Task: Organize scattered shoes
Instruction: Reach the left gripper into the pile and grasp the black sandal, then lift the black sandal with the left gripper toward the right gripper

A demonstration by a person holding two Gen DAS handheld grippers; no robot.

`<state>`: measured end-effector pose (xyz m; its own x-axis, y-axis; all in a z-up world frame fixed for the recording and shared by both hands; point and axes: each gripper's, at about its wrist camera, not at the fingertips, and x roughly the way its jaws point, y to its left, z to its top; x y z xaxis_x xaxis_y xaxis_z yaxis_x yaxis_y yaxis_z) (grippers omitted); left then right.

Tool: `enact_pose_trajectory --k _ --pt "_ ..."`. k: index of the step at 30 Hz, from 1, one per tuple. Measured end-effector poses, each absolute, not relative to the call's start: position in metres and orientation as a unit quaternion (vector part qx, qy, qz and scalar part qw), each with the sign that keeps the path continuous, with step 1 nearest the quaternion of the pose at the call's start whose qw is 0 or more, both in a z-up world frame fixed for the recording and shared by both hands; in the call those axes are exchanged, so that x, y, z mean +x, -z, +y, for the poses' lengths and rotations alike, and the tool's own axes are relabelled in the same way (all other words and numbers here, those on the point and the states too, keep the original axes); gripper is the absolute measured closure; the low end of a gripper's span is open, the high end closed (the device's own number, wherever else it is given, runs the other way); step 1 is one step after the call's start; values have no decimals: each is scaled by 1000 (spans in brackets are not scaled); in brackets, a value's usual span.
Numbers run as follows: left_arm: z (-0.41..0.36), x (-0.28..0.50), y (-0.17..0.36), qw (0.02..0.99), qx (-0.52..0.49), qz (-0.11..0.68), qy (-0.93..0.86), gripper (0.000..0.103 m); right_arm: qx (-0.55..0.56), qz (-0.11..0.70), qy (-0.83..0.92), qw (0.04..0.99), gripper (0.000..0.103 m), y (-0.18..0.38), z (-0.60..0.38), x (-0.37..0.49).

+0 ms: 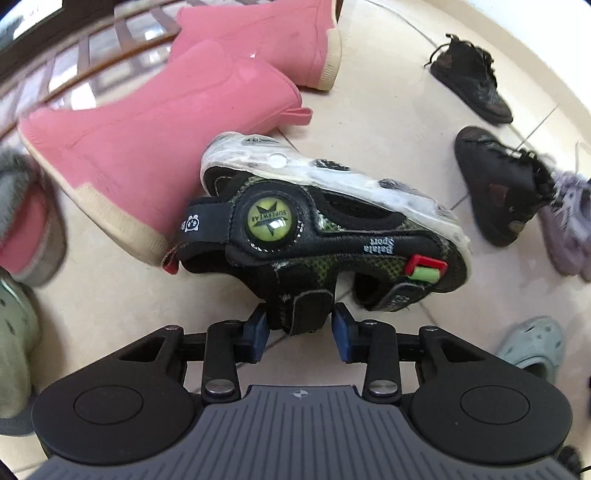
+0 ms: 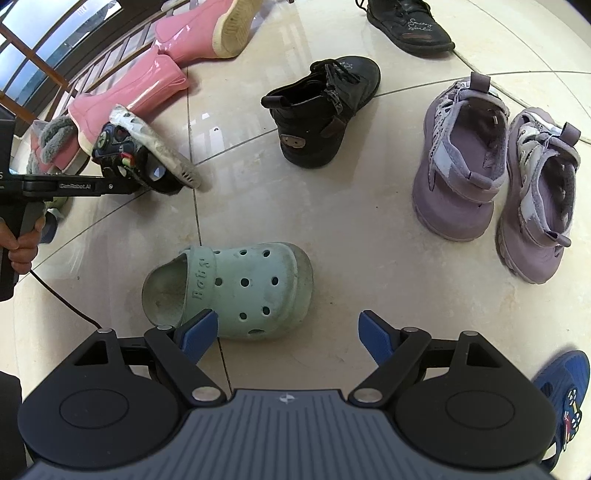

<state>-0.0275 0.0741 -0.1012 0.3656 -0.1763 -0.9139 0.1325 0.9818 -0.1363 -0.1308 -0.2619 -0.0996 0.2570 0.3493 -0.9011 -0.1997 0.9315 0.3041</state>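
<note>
A black and green sandal (image 1: 317, 229) with a white sole hangs tilted, sole upward, beside a pink boot (image 1: 147, 147). My left gripper (image 1: 299, 325) is shut on its black strap, with a blue pad on each side. The right wrist view shows the same sandal (image 2: 147, 155) at the tip of that gripper, which a hand (image 2: 22, 251) holds. My right gripper (image 2: 288, 321) stands open just above a mint clog (image 2: 240, 288) lying on the floor, and its fingers touch nothing.
On the tiled floor (image 2: 351, 229) lie a second pink boot (image 2: 207, 33), two black ankle boots (image 2: 325, 110) (image 2: 410, 22), a pair of lilac sandals (image 2: 458, 158) (image 2: 539, 199), a grey-lined pink slipper (image 2: 51, 144) and a blue shoe (image 2: 565, 398). A wooden railing (image 2: 48, 51) runs along the back left.
</note>
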Motion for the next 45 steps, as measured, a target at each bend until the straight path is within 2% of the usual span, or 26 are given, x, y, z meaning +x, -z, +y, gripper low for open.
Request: enact_pose_trajectory --k 3,4,8,14,16,22,25,26,31,36,39,41,45 --pt "73 -30 97 823 -29 559 100 66 63 584 -174 790 15 100 -262 -131" --pt "69 -31 94 820 -32 561 109 71 63 584 -173 790 15 100 -263 -131" --pt "54 -35 84 811 -50 567 134 76 63 584 -174 791 15 100 -263 -130" --pt "27 -31 66 812 -63 551 181 76 64 585 -173 790 15 102 -264 -131" --pt "21 -27 63 816 -56 543 189 70 65 585 -172 790 15 102 -265 -131" --pt "24 -19 66 814 -57 550 178 69 67 584 -172 791 15 101 -267 -131" --pt "25 -21 65 818 -44 548 171 64 68 584 -171 790 15 102 -268 -132" --pt "25 -23 64 820 -34 547 167 55 68 584 -171 790 15 102 -268 -131" --pt "21 -34 56 827 15 541 153 31 69 584 -171 790 15 102 -268 -130" --pt "17 -38 56 834 58 530 144 26 69 586 -172 789 15 103 -267 -130" --pt "20 -32 67 825 51 546 138 25 68 586 -173 789 15 102 -266 -130" --pt "21 -28 74 820 40 555 134 18 68 586 -172 789 15 102 -266 -131" --pt "22 -25 77 819 26 557 135 18 69 587 -169 788 14 103 -267 -131"
